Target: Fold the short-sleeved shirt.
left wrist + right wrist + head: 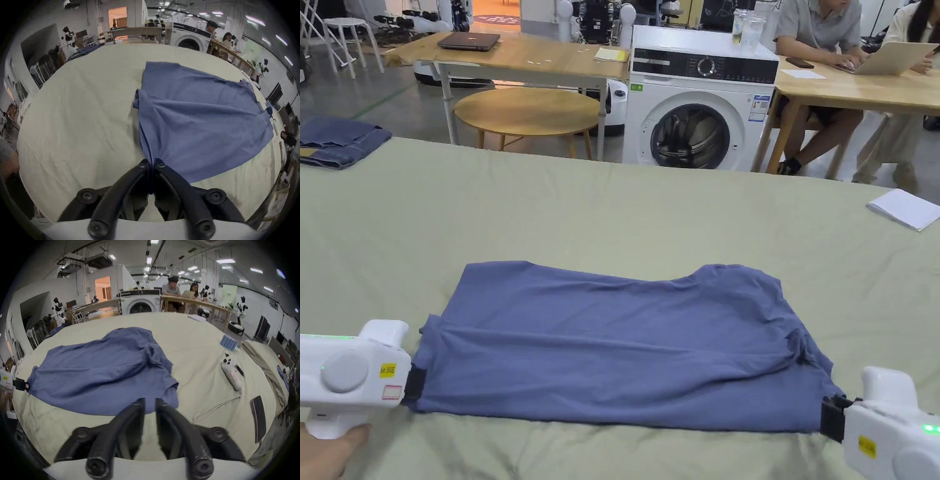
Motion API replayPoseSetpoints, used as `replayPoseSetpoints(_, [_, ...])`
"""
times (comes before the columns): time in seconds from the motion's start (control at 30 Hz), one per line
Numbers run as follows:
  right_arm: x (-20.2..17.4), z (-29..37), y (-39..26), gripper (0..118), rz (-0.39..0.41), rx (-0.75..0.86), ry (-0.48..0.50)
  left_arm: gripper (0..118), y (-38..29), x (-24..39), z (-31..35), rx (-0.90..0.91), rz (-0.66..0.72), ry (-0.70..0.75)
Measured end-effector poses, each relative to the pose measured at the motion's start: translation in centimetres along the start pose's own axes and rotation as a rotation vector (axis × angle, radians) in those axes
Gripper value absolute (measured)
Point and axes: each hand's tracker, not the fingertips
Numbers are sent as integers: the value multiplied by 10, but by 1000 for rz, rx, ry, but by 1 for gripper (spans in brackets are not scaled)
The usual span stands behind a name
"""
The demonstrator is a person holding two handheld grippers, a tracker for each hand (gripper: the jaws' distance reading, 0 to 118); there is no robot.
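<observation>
Here my left fingers (pixel 151 164) are pinching the soft, creased blue shirt (pixel 625 350); my right fingers (pixel 150 400) are hovering slightly spread.

Large open workroom, grey floor (pixel 394 100), white walls (pixel 40 287). Pale green cloth over the work surface (pixel 612 206). Behind it: white front-loading washing machine (pixel 700 100), round low wooden table (pixel 528 112) under a long wooden table (pixel 519 56) carrying a closed laptop (pixel 469 40). To the right, a second wooden table (pixel 850 87) with two seated people (pixel 172 288) at a laptop. Overhead: exposed ducting (pixel 97 260) and rows of strip lights (pixel 225 261). Lit orange doorway (pixel 103 288) in the far wall.
</observation>
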Motion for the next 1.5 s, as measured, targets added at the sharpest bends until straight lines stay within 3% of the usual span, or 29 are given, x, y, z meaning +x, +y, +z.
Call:
replayPoseSetpoints(0.07, [14,-15,14,61,-2,-82,22,0,3,-3,-1,5,2,-7])
replayPoseSetpoints(0.37, [30,-77,33,62,-12,-253,53,0,4,-5,-3,2,9,-17])
replayPoseSetpoints(0.43, [23,-85,28,59,-13,-316,109,0,4,-8,-5,-1,11,-18])
replayPoseSetpoints(0.53, [0,-79,19,42,86,-294,59,0,1,-9,-8,-7,21,-24])
replayPoseSetpoints(0.57, [-5,-76,18,30,104,-277,56,0,1,-9,-8,-8,22,-24])
replayPoseSetpoints(0.6, [-6,-76,17,8,84,-283,77,0,-1,-7,-8,-7,24,-25])
replayPoseSetpoints(0.63, [-8,-74,17,8,55,-285,121,0,-1,-7,-8,-6,24,-26])
replayPoseSetpoints(0.67, [-5,-78,18,7,67,-271,57,0,-1,-7,-8,-6,19,-23])
replayPoseSetpoints(0.77, [-7,-67,20,7,104,-231,61,0,-2,-6,0,13,15,-23])
replayPoseSetpoints(1.07, [-3,24,46,6,68,-81,100,0,6,-11,54,112,39,-72])
replayPoseSetpoints(1.13, [-7,44,47,6,118,-61,75,0,1,-12,66,129,37,-59])
replayPoseSetpoints(1.3, [-9,78,22,6,156,-85,54,0,-29,-26,85,115,51,-72])
replayPoseSetpoints(1.5, [-6,79,-40,6,221,-162,-18,0,-90,-27,81,46,43,-79])
